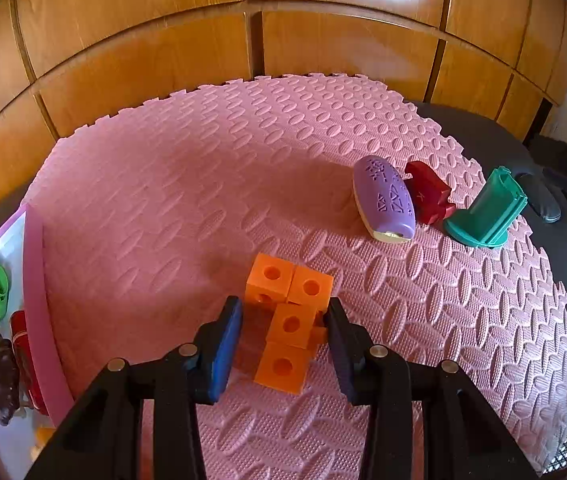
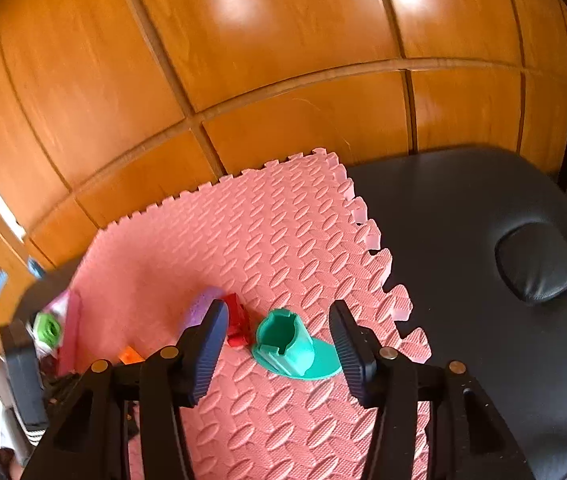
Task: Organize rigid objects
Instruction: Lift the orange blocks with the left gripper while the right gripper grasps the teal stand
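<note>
Blocks (image 1: 289,320) of orange plastic, joined into one angular cluster, lie on the pink foam mat (image 1: 163,200) between the fingers of the left gripper (image 1: 285,344); its right pad seems to touch the cluster while the left pad stands clear, so the jaws are open around it, probably lined up to pinch it across its narrow middle. Off the mat's left edge sits a white tray (image 1: 7,236) already holding a green piece and other toys, likely where sorted things go. The right gripper (image 2: 279,344) hangs open over a teal stand (image 2: 291,346) near the mat's corner, jaws well clear on both sides. Just beyond it lie a red piece (image 2: 237,322) and a purple oval (image 2: 199,306), grouped close together.
</note>
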Available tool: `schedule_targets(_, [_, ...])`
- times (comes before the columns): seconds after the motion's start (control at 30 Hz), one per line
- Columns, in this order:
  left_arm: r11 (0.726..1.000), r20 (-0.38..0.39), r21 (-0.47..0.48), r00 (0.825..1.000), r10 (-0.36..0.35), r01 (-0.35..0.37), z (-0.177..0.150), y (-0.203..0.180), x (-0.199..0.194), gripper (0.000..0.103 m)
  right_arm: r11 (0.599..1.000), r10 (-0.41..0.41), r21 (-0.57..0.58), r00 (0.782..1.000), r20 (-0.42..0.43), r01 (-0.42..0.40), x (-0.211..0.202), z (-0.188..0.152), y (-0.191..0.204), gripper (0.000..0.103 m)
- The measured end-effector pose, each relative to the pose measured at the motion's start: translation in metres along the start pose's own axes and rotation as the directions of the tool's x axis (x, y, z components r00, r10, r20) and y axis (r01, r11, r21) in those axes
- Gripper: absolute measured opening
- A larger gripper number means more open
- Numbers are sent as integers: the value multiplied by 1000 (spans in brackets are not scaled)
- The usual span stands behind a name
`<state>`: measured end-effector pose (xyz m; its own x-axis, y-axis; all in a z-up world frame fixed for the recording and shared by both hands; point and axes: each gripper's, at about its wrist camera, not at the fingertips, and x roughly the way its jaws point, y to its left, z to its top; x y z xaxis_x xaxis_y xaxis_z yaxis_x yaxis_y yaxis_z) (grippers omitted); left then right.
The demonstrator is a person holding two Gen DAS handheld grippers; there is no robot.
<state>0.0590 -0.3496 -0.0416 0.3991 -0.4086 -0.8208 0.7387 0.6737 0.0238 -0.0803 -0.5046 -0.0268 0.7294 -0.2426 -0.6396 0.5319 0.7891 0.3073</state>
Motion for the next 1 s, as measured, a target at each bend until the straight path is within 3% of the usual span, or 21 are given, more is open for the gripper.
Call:
schedule_targets(0.27, [1000,29,-5,1000,1,0,-6,2,-3,43,998,-34,-58,997,-74,30,18,-7,7,61])
schedule_targets(0.73, [1000,39,-25,999,-7,8,-6,3,-4,43,987,-99,-136,988,-117,83,38,-13,16,60])
schedule_targets(0.8, [1000,41,-24,999,-3,4,-6,3,-4,42,985,-108,-149,987,-117,90,40,-14,16,52])
schedule_targets(0.87, [1000,41,-26,999,-2,3,-5,3,-4,42,980,-131,-165,985,-112,112,42,-15,17,30])
schedule_targets(0.93, [999,43,-45,999,6,-4,-5,5,-5,34,976,-154,-169,983,-102,136,42,-15,15,30])
schedule_targets(1.0, [998,37,-55,999,11,-9,-6,7,-6,33,974,-170,-168,981,-97,152,41,-14,13,30])
